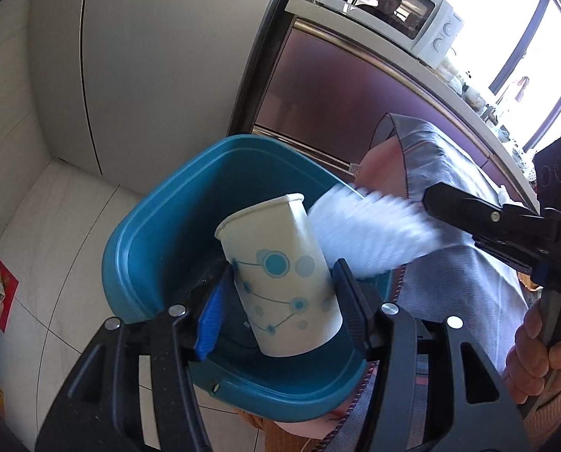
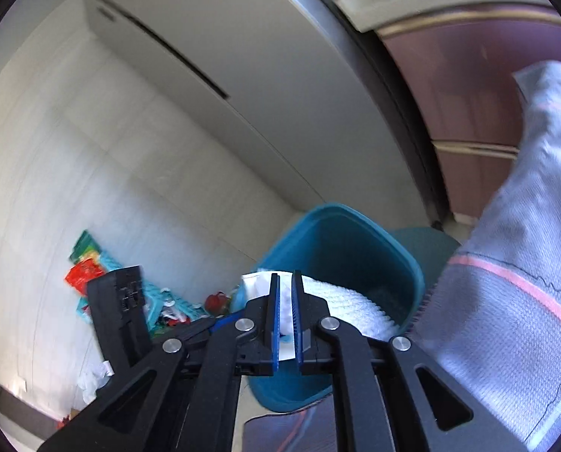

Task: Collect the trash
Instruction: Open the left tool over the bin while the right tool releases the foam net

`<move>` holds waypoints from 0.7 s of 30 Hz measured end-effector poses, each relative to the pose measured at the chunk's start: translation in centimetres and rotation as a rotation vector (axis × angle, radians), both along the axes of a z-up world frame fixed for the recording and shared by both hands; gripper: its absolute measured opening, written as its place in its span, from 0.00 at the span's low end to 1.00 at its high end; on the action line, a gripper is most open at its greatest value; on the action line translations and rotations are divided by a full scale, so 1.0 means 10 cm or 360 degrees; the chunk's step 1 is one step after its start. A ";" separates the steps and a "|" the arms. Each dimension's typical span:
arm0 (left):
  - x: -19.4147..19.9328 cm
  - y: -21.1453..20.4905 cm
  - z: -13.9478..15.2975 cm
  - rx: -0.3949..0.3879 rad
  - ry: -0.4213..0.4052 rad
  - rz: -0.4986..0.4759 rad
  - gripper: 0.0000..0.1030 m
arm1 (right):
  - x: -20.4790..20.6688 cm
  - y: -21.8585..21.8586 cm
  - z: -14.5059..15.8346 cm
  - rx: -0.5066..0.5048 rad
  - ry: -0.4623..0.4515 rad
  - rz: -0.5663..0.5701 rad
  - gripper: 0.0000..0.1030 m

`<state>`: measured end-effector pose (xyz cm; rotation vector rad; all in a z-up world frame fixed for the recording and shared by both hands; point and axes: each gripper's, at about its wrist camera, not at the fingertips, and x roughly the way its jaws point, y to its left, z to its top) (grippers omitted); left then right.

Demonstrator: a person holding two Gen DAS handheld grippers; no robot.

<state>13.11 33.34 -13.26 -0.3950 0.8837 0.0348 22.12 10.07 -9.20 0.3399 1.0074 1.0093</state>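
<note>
The left gripper clamps a paper cup over the blue bin. At 2 o'clock, the right gripper pinches white tissue above the bin.

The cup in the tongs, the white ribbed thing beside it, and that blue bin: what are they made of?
The cup looks like matte paper: printed dots, rolled lip, rim squashed out of round. The white ribbed thing is probably paper towel or thin pleated plastic; blur leaves that open. The blue bin seems moulded plastic, smooth with a soft sheen on its rounded rim.
</note>
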 end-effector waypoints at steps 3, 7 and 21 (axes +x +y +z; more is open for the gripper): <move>0.04 -0.03 -0.03 0.0009 0.0013 0.0002 0.54 | 0.02 -0.02 -0.08 -0.0029 0.0043 -0.0036 0.06; 0.08 -0.08 -0.03 0.0030 0.0012 0.0008 0.59 | 0.02 -0.11 -0.10 -0.0004 0.0052 -0.0053 0.06; -0.17 -0.88 0.68 0.0038 -0.0370 -0.0295 0.68 | -0.42 -1.03 0.46 -0.0008 -0.0356 -0.0148 0.33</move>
